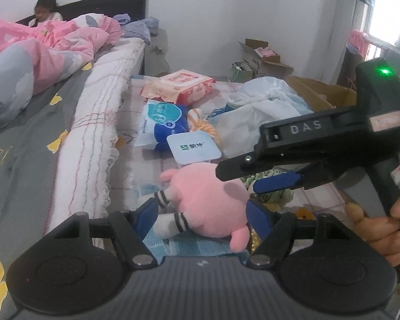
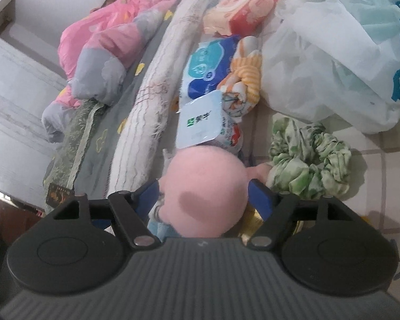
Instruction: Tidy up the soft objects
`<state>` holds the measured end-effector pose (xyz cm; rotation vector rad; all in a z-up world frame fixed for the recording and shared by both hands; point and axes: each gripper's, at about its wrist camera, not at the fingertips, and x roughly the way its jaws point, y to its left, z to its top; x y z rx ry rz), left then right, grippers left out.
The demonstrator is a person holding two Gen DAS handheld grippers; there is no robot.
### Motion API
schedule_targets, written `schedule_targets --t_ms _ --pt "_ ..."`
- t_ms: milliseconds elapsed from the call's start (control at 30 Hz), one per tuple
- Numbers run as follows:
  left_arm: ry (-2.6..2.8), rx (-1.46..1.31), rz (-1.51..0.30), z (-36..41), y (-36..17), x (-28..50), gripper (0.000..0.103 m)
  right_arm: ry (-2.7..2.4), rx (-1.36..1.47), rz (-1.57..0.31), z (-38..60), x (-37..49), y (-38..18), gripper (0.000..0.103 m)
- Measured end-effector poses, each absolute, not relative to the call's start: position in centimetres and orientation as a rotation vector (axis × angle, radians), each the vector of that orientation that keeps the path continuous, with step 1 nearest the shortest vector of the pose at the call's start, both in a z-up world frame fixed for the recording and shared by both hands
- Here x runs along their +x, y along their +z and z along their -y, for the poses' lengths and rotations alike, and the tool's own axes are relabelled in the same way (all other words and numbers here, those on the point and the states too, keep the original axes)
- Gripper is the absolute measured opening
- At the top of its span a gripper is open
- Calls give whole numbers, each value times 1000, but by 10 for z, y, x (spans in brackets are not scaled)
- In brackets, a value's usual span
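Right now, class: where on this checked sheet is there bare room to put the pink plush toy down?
Bare checked sheet shows right of the green scrunchie, below the white plastic bag. Above the pink plush toy it is crowded: yogurt cup, blue wipes pack, red-and-white pack.

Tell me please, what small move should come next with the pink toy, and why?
Probably close the right gripper on the pink plush toy and lift it. Its blue fingers stand on both sides of the toy's round head, not yet squeezing it. The left gripper also brackets the toy, so only one should take it.
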<state>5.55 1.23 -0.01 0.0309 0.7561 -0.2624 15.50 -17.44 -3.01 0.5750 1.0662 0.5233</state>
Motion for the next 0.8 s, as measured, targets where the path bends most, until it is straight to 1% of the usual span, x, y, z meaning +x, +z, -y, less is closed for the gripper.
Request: schedule_targets --t_ms 200,333,433,800 --pt "-283 54 -817 -4 -13 73 73 536 582 -1106 167 165 -41 74" --pt "-293 33 -848 -4 -22 80 69 543 551 -1110 158 168 -46 75" --pt "-308 16 -860 -2 -24 80 69 558 550 -1100 156 169 -46 73" --pt "-406 -8 -838 8 -9 67 69 532 529 -1060 178 166 -27 72"
